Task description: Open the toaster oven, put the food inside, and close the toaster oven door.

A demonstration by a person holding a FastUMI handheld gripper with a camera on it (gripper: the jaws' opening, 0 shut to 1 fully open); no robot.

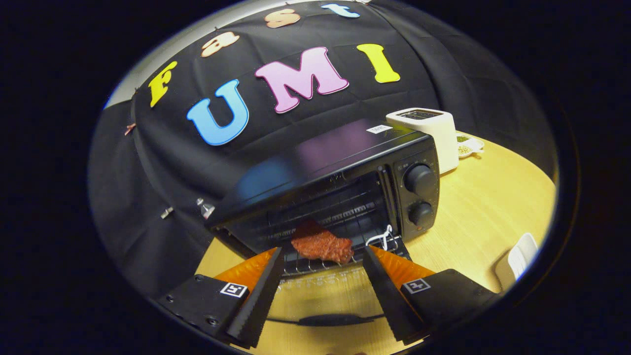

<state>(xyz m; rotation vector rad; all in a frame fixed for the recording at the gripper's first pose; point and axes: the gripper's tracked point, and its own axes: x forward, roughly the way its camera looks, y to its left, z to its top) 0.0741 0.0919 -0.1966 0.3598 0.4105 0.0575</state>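
The black toaster oven point(345, 162) stands on the wooden table point(483, 207) with its door point(320, 296) folded down flat toward me. The door's dark handle point(330, 320) lies between my fingers. A reddish-brown piece of meat point(320, 244) rests on the wire rack point(315, 267) at the oven's mouth, partly inside the cavity. My gripper point(323, 252) is open. Its orange-backed fingers point(266, 276) hover above the door on either side of the meat, and the tips are level with the food's near edge without touching it.
Two knobs point(420, 180) sit on the oven's right panel. A white loop point(382, 239) hangs at the rack's right corner. Behind the oven on the right stand a white pop-up toaster point(434, 133) and a small dish point(468, 145). A white object point(517, 259) lies at the table's right edge.
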